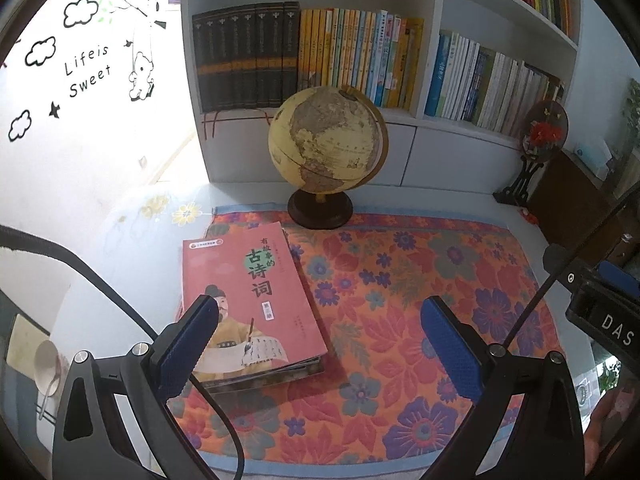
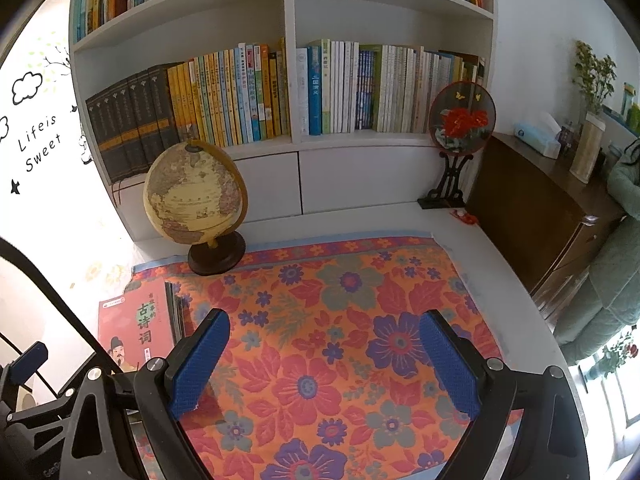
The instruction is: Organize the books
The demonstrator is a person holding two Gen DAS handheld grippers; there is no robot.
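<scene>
book stack (image 1: 252, 304) on floral cloth (image 1: 400, 300) — untouched

Right tool (image 2: 324, 346), jaws apart, above floral cloth (image 2: 360, 292); red book (image 2: 136, 320) at left.

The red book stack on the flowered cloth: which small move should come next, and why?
Probably bring the left hand-held gripper, which is open and empty, left over the red book stack and lower it. Its left finger already overlaps the cover, while the right hand-held gripper sits above bare cloth.
</scene>
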